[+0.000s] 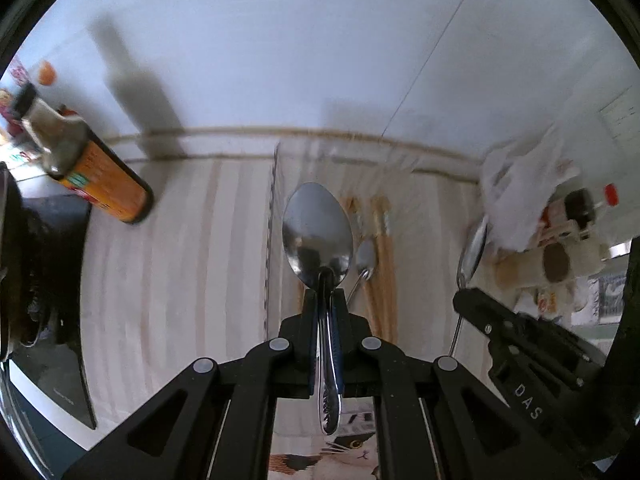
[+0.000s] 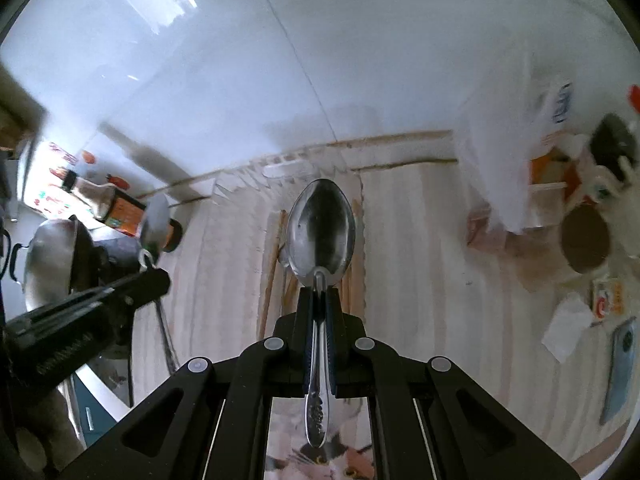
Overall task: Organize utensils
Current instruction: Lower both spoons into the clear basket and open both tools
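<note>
My left gripper (image 1: 325,294) is shut on the neck of a large steel spoon (image 1: 318,232), bowl pointing away, held above the pale striped counter. My right gripper (image 2: 319,292) is shut on a second steel spoon (image 2: 322,228) in the same way. Each gripper shows in the other's view: the right gripper (image 1: 464,300) with its spoon (image 1: 474,248) at the right edge of the left wrist view, the left gripper (image 2: 158,276) with its spoon (image 2: 154,220) at the left of the right wrist view. Below lie wooden chopsticks (image 1: 382,264) and a small spoon (image 1: 366,260) under a clear tray edge (image 1: 272,200).
A dark sauce bottle with an orange label (image 1: 92,172) stands at the left near a black wok (image 2: 52,256) on a stove. At the right are a white plastic bag (image 1: 516,192), cups and packets (image 2: 584,240), a tissue and a phone (image 2: 620,364). White wall tiles rise behind.
</note>
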### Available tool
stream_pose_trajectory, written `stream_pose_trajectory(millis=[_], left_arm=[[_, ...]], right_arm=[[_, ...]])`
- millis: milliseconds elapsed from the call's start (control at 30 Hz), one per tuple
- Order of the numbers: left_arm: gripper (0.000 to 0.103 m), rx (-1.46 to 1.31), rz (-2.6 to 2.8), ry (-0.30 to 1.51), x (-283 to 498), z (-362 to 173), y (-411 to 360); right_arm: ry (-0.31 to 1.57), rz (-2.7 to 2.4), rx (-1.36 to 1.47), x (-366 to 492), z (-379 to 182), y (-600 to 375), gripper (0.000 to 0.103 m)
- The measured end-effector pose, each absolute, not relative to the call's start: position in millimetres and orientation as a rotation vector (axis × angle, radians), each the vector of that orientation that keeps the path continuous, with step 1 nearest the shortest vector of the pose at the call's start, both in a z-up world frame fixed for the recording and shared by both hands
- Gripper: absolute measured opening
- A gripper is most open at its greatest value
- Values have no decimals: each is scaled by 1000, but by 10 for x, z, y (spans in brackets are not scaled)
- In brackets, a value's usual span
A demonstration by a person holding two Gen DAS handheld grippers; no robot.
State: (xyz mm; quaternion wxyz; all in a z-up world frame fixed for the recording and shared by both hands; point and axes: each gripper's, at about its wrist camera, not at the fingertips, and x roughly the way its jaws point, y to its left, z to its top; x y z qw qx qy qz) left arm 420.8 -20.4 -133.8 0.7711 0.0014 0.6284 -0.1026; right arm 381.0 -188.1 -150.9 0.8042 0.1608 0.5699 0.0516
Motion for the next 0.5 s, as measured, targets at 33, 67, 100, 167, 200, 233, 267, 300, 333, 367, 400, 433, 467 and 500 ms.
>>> stream_pose_trajectory(millis=[33, 67, 100, 167, 200, 233, 267, 300, 333, 367, 400, 433, 467, 500], left_arm=[[4, 6, -228, 1378, 4224, -1392, -209], [5, 10, -228, 1390, 4233, -1429, -214], [6, 17, -224, 1392, 4231, -1441, -227], [8, 23, -214, 1392, 4226, -1449, -233], [8, 31, -204, 1388, 4233, -1446, -224], [8, 43, -188, 1384, 4239, -1448, -217], [11, 56, -167, 1375, 4228, -1443, -202], [17, 63, -148, 1366, 4209, -1435, -171], [20, 67, -128, 1355, 4192, -1426, -140], [28, 72, -110, 1335, 4163, -1407, -107], [38, 80, -88, 1316, 4124, -1386, -74], [44, 85, -64, 1302, 4087, -1367, -37], [58, 88, -42, 1276, 4036, -1344, -2], [69, 94, -30, 1256, 3997, -1332, 24]], right_arm=[[1237, 112, 342, 3863, -1579, -1863, 6], [1250, 113, 337, 3904, -1639, -1845, 6], [1267, 122, 323, 3950, -1706, -1810, 6], [1294, 120, 307, 4009, -1801, -1778, 7], [1305, 121, 294, 4026, -1834, -1774, 7], [1316, 121, 288, 4038, -1857, -1767, 7], [1322, 118, 284, 4051, -1875, -1769, 9], [1326, 114, 278, 4049, -1887, -1774, 13], [1324, 109, 278, 4022, -1894, -1783, 15], [1319, 103, 273, 4020, -1887, -1788, 18], [1309, 93, 257, 4001, -1855, -1801, 22], [1301, 86, 244, 3975, -1834, -1806, 25], [1295, 76, 231, 3964, -1811, -1811, 33], [1283, 55, 199, 3918, -1773, -1808, 41]])
